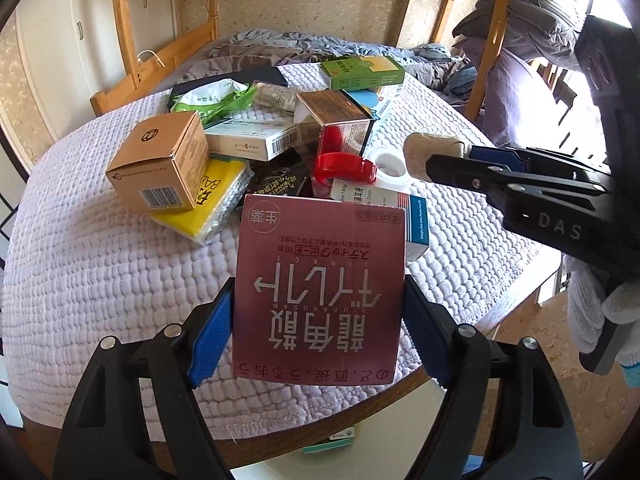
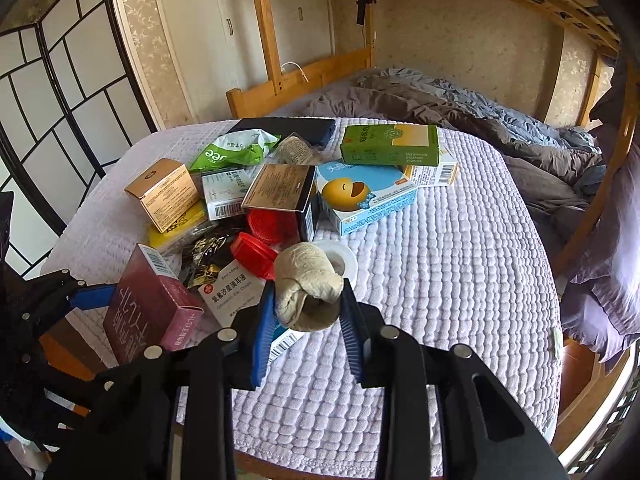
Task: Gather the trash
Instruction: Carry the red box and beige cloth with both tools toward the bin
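My left gripper (image 1: 318, 312) pinched the maroon box (image 1: 320, 288) between its blue pads, above the near edge of the table's lilac cover (image 1: 100, 272); "DIRECT" ran upside down across it. My right gripper (image 2: 308, 304) squeezed a beige wad (image 2: 308, 286) between its fingers, just over the white tape roll (image 2: 344, 258). "DAS" marked the right gripper's arm.

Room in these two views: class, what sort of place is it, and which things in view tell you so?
Most likely a bedroom in a home. A wooden bunk bed frame stands behind the table, rumpled grey bedding lies on its lower mattress, and a folding paper-panelled screen stands to one side.
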